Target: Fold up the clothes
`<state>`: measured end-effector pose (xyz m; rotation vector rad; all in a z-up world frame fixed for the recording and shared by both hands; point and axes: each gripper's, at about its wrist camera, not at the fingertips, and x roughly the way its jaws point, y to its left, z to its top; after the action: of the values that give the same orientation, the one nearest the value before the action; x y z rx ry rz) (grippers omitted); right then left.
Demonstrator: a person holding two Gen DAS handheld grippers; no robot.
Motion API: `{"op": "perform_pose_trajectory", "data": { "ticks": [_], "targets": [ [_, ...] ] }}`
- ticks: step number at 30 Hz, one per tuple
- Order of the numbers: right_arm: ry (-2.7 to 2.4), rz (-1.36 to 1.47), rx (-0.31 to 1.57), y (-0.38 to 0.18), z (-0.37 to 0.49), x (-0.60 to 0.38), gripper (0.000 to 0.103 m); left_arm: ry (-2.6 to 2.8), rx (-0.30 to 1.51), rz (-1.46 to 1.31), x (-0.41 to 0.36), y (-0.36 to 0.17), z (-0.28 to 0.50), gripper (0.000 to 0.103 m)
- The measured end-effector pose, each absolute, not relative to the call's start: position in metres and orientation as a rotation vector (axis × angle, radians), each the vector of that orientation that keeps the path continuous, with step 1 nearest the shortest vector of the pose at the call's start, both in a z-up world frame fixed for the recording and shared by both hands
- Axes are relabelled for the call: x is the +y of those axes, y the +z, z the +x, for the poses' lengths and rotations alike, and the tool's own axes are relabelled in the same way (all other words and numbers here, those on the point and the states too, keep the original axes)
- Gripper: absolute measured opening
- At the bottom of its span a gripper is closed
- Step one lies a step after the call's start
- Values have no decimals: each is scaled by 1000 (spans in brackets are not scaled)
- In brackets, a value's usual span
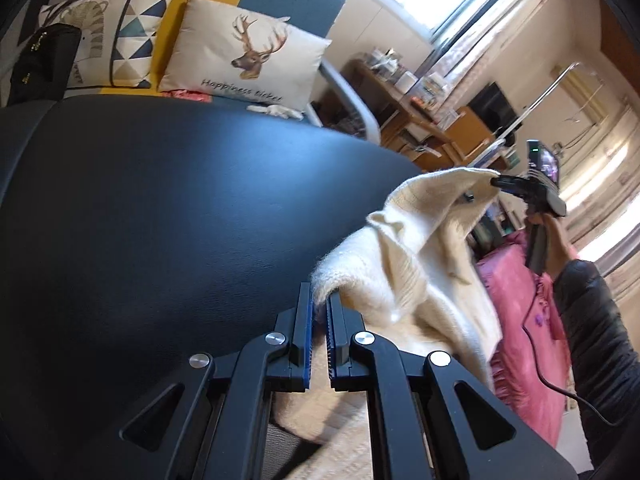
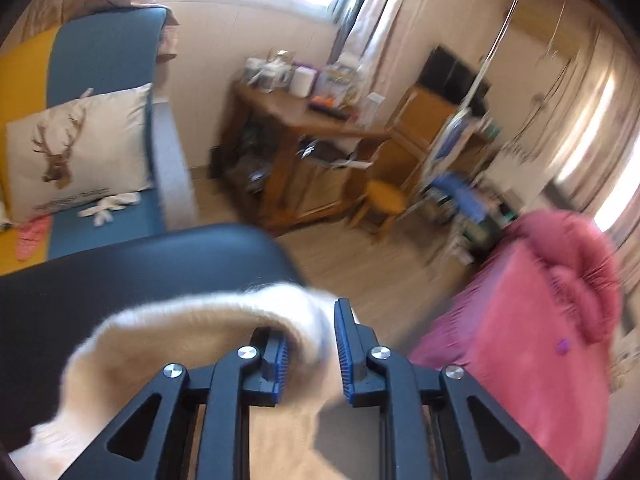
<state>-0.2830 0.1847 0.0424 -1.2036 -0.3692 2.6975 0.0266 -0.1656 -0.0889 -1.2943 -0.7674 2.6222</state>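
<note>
A cream knit sweater (image 1: 420, 248) hangs in the air over the right end of a black padded surface (image 1: 180, 200). My left gripper (image 1: 320, 300) is shut on one fuzzy edge of it. The far corner rises to a peak at my right gripper (image 1: 498, 181), which a hand in a dark sleeve (image 1: 592, 320) holds up. In the right wrist view the sweater (image 2: 180, 320) drapes over the left finger of the right gripper (image 2: 310, 318) and runs down between the blue pads. The jaws stand apart and the right pad does not press on the cloth.
A sofa with a deer pillow (image 1: 248, 56) stands behind the black surface (image 2: 120, 280). A pink-covered bed (image 2: 520, 320) lies to the right. A cluttered wooden desk (image 2: 304, 116) and a small stool (image 2: 386, 196) stand across the wooden floor.
</note>
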Motion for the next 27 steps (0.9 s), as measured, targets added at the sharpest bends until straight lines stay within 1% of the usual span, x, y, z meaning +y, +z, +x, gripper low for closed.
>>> {"op": "perform_pose_trajectory", "data": {
  "ticks": [3,6,9,12,15,17,18,19,20,23,25,27],
  "targets": [
    [2802,-1228,-332,34,-255,177,21,2603,-808,-1339,-170,-101,23,5],
    [2972,-1309,-224,26,-206,166,22,2568,-868,-1397,-178,-115,21,6],
    [3095,-1454,-124,5,-146,155,23,2539,-931,-1422,-190,-127,25,7],
    [3128,-1588,-101,-23,-91,143,24,2535,-919,-1450,-199,-133,34,9],
    [3127,-1623,-68,-40,-47,135,24,2520,-881,-1458,-207,-136,50,11],
    [3140,-1637,40,-48,-29,133,24,2460,-898,-1424,-210,-138,69,18],
    [3156,-1650,100,-51,-24,130,24,2429,-899,-1402,-209,-139,79,19],
    [3171,-1663,162,-53,-19,127,27,2412,-886,-1381,-207,-139,89,20],
    [3183,-1677,210,-55,-15,123,29,2398,-872,-1361,-204,-140,98,22],
    [3222,-1744,228,-56,-8,105,31,2386,-853,-1333,-193,-145,115,25],
    [3234,-1770,174,-58,-7,95,34,2375,-863,-1324,-187,-149,114,25],
    [3231,-1786,146,-61,-6,89,35,2353,-875,-1319,-180,-151,105,25]
  ]
}}
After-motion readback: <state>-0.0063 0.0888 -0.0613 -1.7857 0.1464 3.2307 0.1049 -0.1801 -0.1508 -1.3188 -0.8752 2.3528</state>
